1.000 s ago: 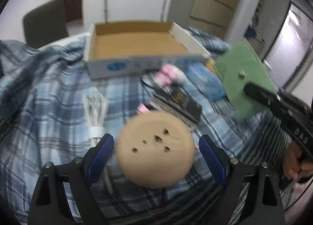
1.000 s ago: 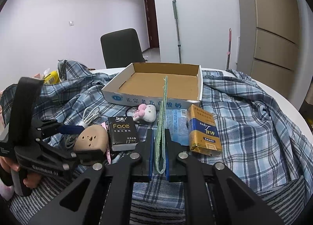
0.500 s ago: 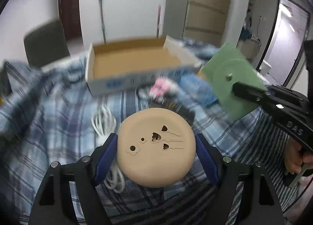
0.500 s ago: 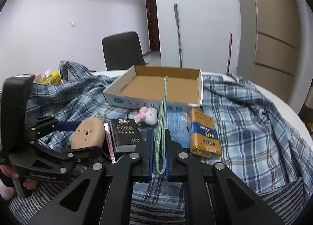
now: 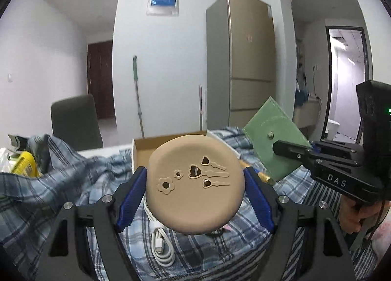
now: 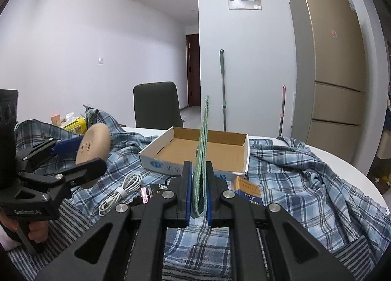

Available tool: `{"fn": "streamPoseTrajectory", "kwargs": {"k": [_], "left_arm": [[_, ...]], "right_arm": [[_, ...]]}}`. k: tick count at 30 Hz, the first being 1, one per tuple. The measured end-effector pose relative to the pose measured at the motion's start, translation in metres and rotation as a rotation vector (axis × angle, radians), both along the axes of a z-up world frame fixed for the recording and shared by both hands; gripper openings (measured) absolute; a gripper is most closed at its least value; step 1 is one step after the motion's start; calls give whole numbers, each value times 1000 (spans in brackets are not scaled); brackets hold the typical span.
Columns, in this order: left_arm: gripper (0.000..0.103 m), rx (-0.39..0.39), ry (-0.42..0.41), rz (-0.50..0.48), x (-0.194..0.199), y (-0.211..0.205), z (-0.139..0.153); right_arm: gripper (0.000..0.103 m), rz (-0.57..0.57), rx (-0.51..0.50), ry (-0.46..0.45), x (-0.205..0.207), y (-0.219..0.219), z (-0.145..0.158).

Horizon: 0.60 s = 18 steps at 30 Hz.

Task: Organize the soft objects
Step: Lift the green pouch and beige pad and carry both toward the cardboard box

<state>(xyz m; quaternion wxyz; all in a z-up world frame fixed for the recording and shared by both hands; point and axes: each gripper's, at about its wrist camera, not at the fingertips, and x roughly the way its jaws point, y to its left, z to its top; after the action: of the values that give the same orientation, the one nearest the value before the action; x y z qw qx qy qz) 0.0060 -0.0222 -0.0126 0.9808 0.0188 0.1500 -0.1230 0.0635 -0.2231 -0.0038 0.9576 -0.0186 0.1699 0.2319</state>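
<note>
My left gripper (image 5: 195, 183) is shut on a round tan soft pad (image 5: 195, 183) with flower and heart cut-outs and holds it up above the table; it also shows in the right wrist view (image 6: 94, 143). My right gripper (image 6: 198, 193) is shut on a thin green flat pouch (image 6: 202, 149) held on edge, upright. That pouch shows in the left wrist view (image 5: 273, 149) at the right, with a metal snap. An open cardboard box (image 6: 202, 151) lies behind both held things on the plaid cloth.
A blue plaid cloth (image 6: 305, 183) covers the round white table. On it lie a coiled white cable (image 6: 122, 190), a black tissue pack (image 6: 158, 187), a pink clip (image 6: 144, 195) and an orange pack (image 6: 249, 189). A dark chair (image 6: 156, 105) stands behind. A yellow bag (image 5: 22, 163) lies at the far left.
My left gripper closed on the tan pad and lifted it off the cloth, tilting upward. My right gripper rose too with the green pouch still in it.
</note>
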Motion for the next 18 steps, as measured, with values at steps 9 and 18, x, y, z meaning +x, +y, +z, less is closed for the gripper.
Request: {"fn": "streamPoseTrajectory", "kwargs": {"k": [9, 18], "left_arm": [[81, 11, -122, 46, -25, -1, 14], [81, 53, -151, 62, -18, -15, 64]], "right_arm": [[8, -14, -13, -87, -15, 4, 6], [8, -13, -18, -167, -11, 27, 67]]}}
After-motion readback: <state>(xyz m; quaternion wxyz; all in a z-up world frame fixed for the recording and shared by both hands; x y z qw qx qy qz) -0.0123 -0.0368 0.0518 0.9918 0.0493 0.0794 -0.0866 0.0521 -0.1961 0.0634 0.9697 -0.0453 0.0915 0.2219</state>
